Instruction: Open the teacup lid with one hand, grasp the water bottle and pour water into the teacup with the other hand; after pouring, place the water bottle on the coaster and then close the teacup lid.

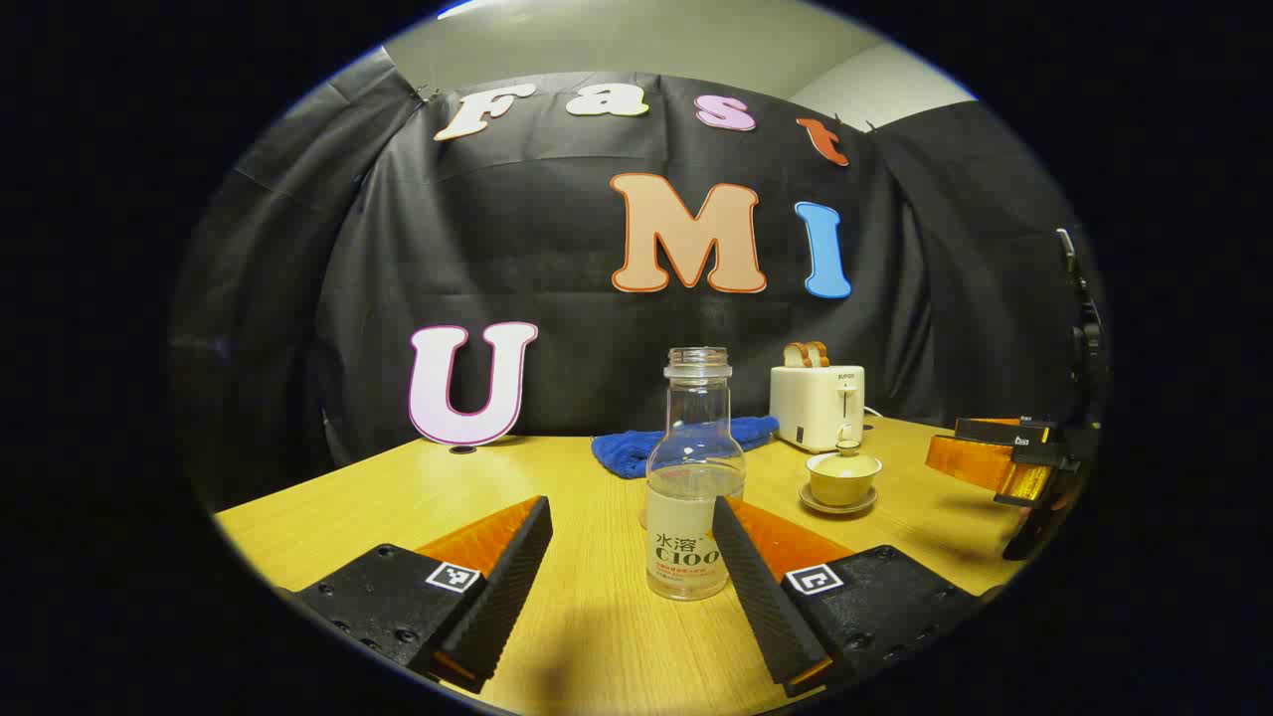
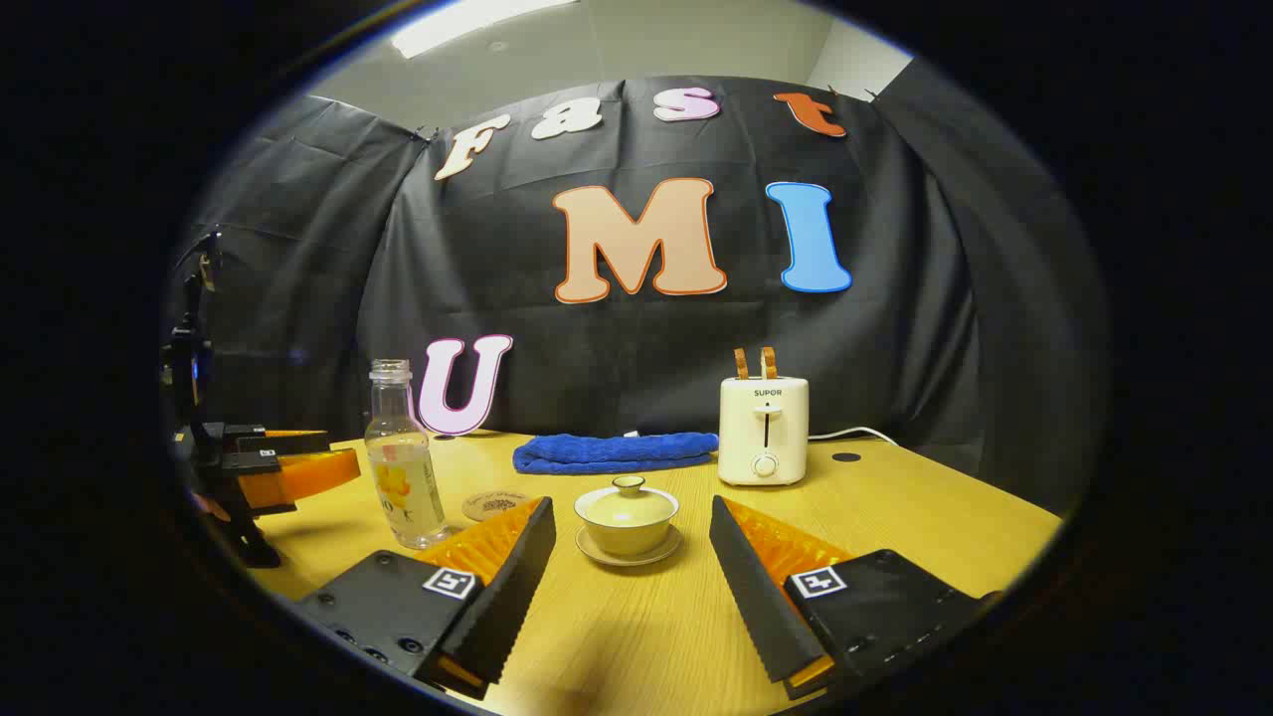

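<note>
Jaws spread wide on left gripper (image 1: 631, 522) and right gripper (image 2: 632, 522), gripping nothing.
Uncapped water bottle (image 1: 693, 475) upright on wooden table (image 1: 418, 487), just ahead between left fingers, untouched. Lidded teacup (image 2: 628, 517) on saucer, ahead between right fingers. Coaster (image 2: 494, 503) beside bottle. Blue towel (image 2: 615, 450), toaster (image 2: 764, 430) behind.

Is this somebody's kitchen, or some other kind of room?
Probably not a real kitchen: more likely a practice booth. A black cloth wall hangs behind a wooden table holding a toaster, a lidded teacup and a water bottle.
</note>
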Demonstrator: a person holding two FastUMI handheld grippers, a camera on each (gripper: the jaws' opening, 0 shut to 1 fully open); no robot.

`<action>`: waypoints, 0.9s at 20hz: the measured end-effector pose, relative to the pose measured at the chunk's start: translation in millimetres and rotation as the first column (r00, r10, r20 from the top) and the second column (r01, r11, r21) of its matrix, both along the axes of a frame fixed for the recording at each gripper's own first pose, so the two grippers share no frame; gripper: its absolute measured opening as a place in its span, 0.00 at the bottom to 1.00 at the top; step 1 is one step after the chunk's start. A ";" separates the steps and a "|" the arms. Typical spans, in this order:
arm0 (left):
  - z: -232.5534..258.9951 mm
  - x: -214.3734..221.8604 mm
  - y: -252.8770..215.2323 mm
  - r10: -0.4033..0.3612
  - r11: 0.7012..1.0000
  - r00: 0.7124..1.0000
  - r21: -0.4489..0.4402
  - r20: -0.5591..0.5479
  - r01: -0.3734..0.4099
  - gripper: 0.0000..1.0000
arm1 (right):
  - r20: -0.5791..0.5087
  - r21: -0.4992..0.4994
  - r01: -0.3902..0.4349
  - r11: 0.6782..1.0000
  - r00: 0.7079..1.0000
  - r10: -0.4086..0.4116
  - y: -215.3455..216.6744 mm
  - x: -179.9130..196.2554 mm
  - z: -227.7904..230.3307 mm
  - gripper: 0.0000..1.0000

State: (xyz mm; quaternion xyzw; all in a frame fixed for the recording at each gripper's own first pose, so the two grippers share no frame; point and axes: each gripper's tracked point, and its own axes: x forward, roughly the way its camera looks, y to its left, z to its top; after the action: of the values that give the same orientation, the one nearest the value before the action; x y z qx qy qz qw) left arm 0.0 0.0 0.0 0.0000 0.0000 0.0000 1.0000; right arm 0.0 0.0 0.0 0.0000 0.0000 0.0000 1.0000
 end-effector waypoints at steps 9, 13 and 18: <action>-0.3 -0.5 -0.3 0.001 1.000 1.000 0.001 0.001 -0.001 0.95 | 0.001 0.000 0.000 1.000 1.000 0.000 0.0 0.6 0.2 0.98; -0.8 0.5 0.2 0.004 1.000 1.000 0.002 0.004 -0.004 0.95 | 0.001 0.000 0.000 1.000 1.000 0.000 -0.1 0.7 0.4 0.98; -1.3 0.4 1.1 0.011 1.000 1.000 0.003 0.003 -0.011 0.95 | 0.001 0.001 -0.001 1.000 1.000 0.001 0.0 0.6 0.3 0.98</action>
State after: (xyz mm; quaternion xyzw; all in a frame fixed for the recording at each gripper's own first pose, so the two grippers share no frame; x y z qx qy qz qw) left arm 0.4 1.1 -1.3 0.0014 -0.0016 0.0057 1.0000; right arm 0.6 0.0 0.3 0.0003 -0.0005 0.0004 1.0000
